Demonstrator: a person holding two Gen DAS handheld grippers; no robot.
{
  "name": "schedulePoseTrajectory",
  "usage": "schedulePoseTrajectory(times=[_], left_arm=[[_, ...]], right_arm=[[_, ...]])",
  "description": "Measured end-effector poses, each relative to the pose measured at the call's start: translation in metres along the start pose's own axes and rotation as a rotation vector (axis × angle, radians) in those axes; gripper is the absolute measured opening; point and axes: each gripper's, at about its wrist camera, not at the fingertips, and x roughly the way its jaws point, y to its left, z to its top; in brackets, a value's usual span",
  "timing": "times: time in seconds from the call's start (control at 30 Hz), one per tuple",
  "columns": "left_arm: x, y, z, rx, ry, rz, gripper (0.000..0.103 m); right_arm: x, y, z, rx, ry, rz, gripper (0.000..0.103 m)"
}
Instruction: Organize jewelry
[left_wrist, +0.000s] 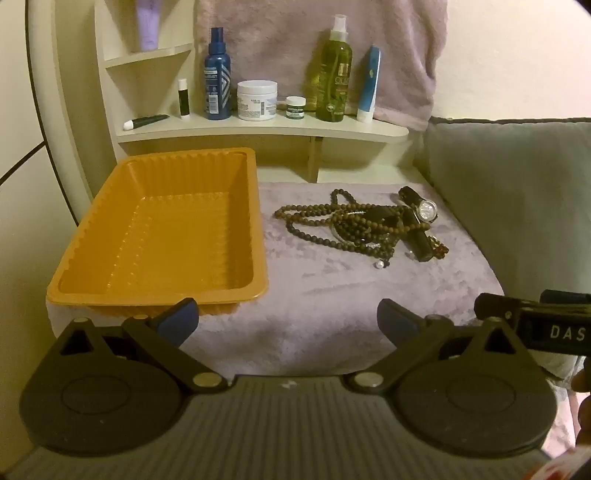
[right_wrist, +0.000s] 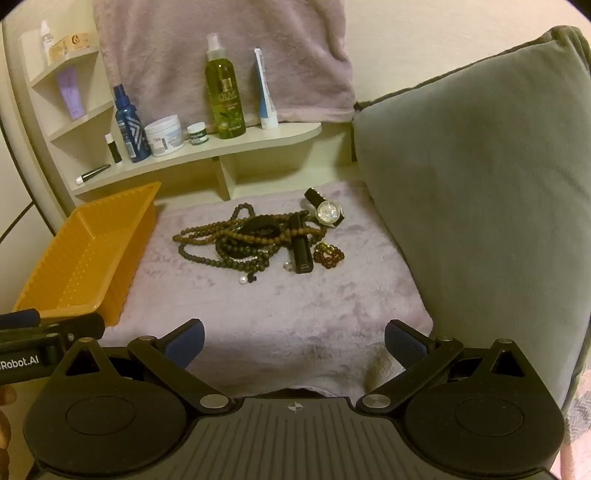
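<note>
A pile of jewelry lies on a lilac towel (left_wrist: 332, 295) (right_wrist: 280, 317): brown and dark bead necklaces (left_wrist: 332, 221) (right_wrist: 221, 240), a wristwatch (left_wrist: 424, 210) (right_wrist: 328, 213), a black tube-shaped case (left_wrist: 421, 247) (right_wrist: 301, 247), an amber bracelet (right_wrist: 328, 254) and a small pearl (right_wrist: 242, 280). An empty orange tray (left_wrist: 251, 206) (right_wrist: 107, 236) sits left of the pile. My left gripper (left_wrist: 288, 319) is open and empty, hovering near the towel's front edge by the tray. My right gripper (right_wrist: 294, 341) is open and empty, in front of the pile.
A cream shelf (left_wrist: 258, 129) (right_wrist: 207, 151) behind holds a blue spray bottle (left_wrist: 218, 81), a white jar (left_wrist: 256, 99), a green olive bottle (left_wrist: 334, 77) (right_wrist: 224, 88) and tubes. A grey cushion (left_wrist: 517, 192) (right_wrist: 480, 192) borders the right side.
</note>
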Motion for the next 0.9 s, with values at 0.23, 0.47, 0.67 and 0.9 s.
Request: schedulePoseTrajectory(times=[0.23, 0.47, 0.67, 0.9], left_arm=[[0.0022, -0.0026, -0.0027, 0.000, -0.015, 0.014, 0.102], [0.0028, -0.0010, -0.0034, -0.002, -0.015, 0.008, 0.102], [0.0008, -0.0010, -0.0011, 0.003, -0.011, -0.001, 0.102], [0.0008, -0.0017, -0.0010, 0.003, -0.010, -0.001, 0.102]], right_arm=[[-0.0003, 0.0005, -0.0004, -0.004, -0.002, -0.004, 0.103], [-0.0002, 0.0003, -0.0001, -0.004, -0.001, -0.004, 0.103], [-0.0001, -0.0004, 0.0001, -0.003, -0.002, -0.004, 0.103], [0.0002, -0.0022, 0.0010, -0.003, -0.003, -0.004, 0.103]])
